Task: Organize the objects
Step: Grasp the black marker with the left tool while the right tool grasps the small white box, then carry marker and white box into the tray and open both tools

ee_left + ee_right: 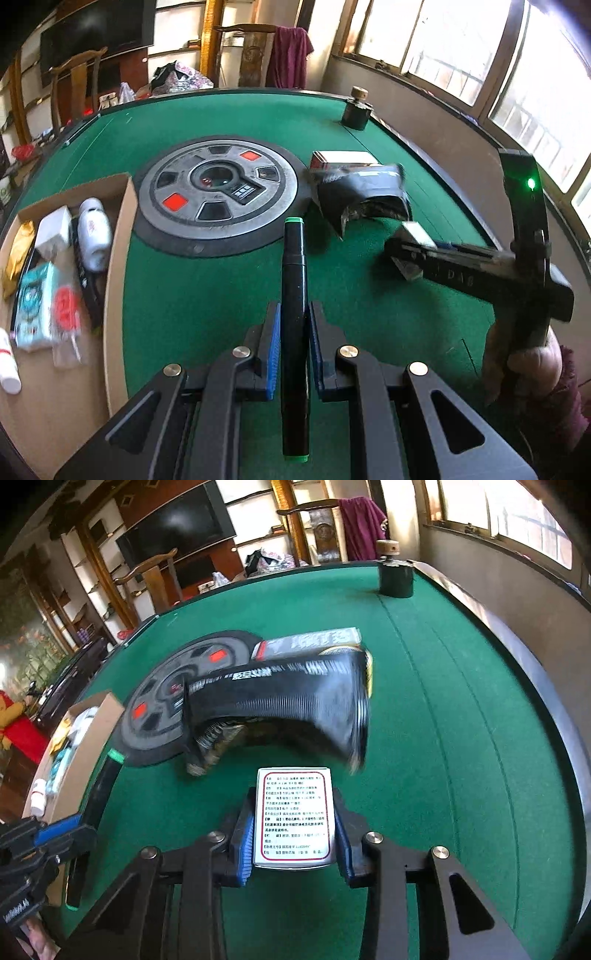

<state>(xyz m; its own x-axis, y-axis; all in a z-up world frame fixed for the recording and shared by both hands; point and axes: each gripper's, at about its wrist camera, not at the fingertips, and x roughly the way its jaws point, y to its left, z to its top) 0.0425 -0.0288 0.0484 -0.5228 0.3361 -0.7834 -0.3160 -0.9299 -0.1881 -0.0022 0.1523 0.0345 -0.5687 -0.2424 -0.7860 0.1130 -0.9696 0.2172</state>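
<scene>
My left gripper [294, 325] is shut on a black marker with green ends [293, 295], held above the green felt table [221, 295]. My right gripper [293, 812] is shut on a small white box with red-framed printed text [293, 812]; it shows in the left wrist view [413, 240] at the right, above the felt. The left gripper and marker [103, 779] appear at the left of the right wrist view. A black crumpled packet [288, 705] and a red and white carton [310, 642] lie ahead on the felt.
An open cardboard box [118, 258] at the left holds a white bottle [94, 232], packets and small cartons. A round grey console [218, 192] sits in the table's middle. A dark cup holder [356, 112] stands at the far rim. Chairs and shelves lie beyond.
</scene>
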